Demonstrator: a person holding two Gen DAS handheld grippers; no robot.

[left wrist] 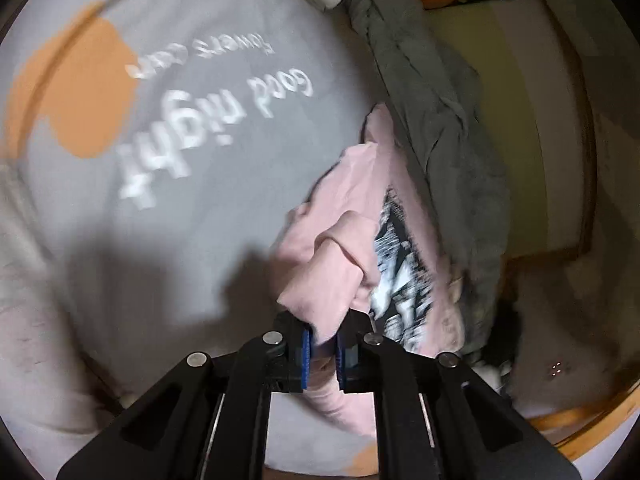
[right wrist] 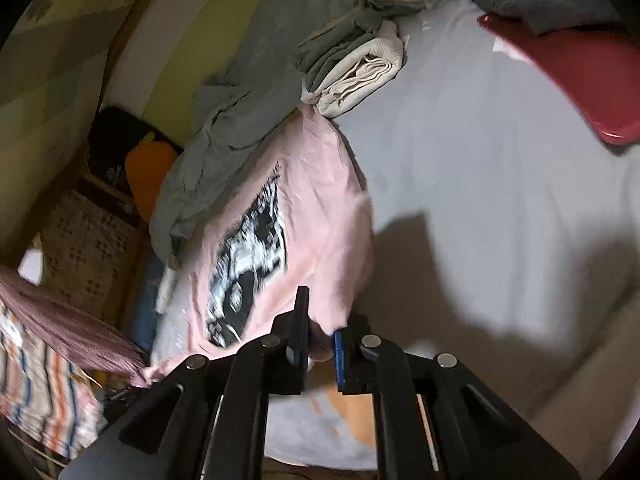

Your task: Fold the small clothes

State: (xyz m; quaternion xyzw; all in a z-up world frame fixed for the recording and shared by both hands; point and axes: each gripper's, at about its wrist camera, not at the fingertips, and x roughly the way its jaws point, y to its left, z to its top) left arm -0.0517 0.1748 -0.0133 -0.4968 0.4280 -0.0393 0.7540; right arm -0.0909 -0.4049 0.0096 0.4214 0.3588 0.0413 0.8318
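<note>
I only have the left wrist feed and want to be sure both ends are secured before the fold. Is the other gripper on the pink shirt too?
Observer: Yes. The right gripper is shut on an edge of the pink shirt.
Operator: Anything lying on the far side of the bed?
Observer: A dark red flat object sits on the grey bedspread.
Operator: And next to the grey garment?
Observer: A folded cream cloth rests against the grey garment.

One pink shirt (left wrist: 348,240), one grey garment (left wrist: 436,120), one red case (right wrist: 580,68), two claws.
</note>
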